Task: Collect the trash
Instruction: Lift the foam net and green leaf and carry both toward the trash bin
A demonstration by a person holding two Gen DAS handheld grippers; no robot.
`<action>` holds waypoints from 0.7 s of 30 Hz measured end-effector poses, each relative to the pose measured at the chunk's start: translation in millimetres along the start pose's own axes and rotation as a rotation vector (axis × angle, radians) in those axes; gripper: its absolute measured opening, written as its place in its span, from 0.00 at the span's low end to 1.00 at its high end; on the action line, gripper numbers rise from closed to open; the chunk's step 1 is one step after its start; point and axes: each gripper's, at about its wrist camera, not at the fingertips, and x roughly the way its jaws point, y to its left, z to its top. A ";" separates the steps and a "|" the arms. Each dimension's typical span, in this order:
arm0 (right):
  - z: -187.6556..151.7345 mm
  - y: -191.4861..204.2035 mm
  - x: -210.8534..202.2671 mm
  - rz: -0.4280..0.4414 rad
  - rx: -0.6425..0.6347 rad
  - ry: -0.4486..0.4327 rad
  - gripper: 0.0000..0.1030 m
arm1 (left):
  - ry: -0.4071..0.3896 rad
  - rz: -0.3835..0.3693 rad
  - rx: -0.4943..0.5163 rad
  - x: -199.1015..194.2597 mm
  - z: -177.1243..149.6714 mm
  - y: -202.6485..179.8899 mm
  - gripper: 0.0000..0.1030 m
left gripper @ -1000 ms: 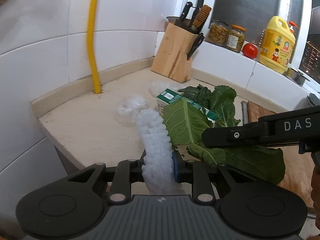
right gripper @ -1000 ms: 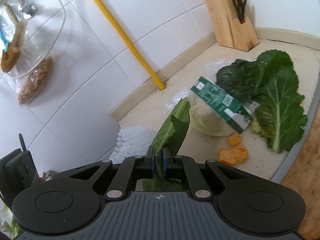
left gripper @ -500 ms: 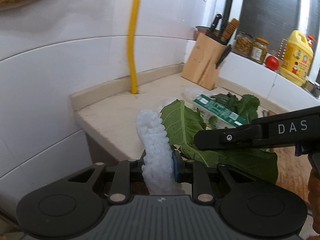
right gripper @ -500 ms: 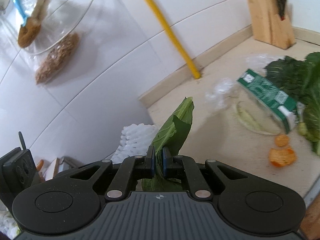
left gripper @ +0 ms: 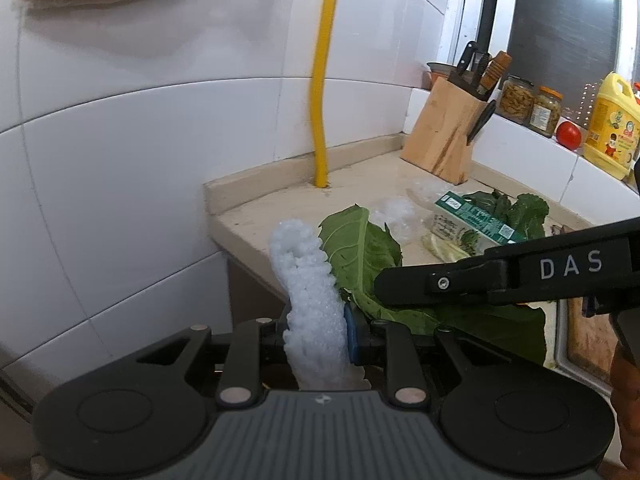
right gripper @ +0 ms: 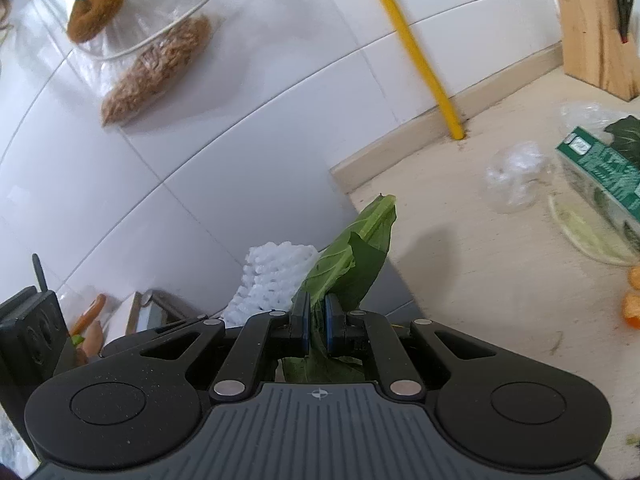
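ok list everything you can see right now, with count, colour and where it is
foam net: 1, white, in left gripper
leaf: 1, green, in right gripper
carton: 1, green, on counter
counter: 1, beige, below tiled wall
loose greens: a pile, dark green, behind carton
clear plastic wrap: 1, see-through, on counter
peel: 2 pieces, orange, counter edge
knife block: 1, wooden, counter corner
pipe: 1, yellow, along wall
jars: 2, sill
tomato: 1, red, sill
bottle: 1, yellow, sill
left gripper: black, shut on net
right gripper: black, shut on leaf

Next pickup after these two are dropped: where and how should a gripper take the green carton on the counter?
Grip the green carton across its narrow width near the end facing the yellow pipe, coming from above. It lies flat and long; that end looks clear, while leaves crowd the far end.
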 end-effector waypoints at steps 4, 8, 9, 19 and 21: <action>-5.3 9.9 9.7 0.011 -0.008 0.008 0.10 | -0.004 0.013 0.001 -6.5 -3.0 9.9 0.18; -9.6 18.2 17.3 0.023 -0.016 0.013 0.10 | -0.004 0.024 -0.003 -11.3 -5.9 20.1 0.18; -10.6 19.8 18.8 0.025 -0.018 0.014 0.10 | -0.004 0.027 -0.005 -12.1 -6.8 22.9 0.18; -13.7 30.1 40.3 0.028 -0.030 0.032 0.10 | 0.013 0.047 -0.020 -9.4 -10.8 43.3 0.18; -14.0 30.3 46.1 0.027 -0.031 0.038 0.10 | 0.020 0.052 -0.023 -7.2 -11.6 47.3 0.18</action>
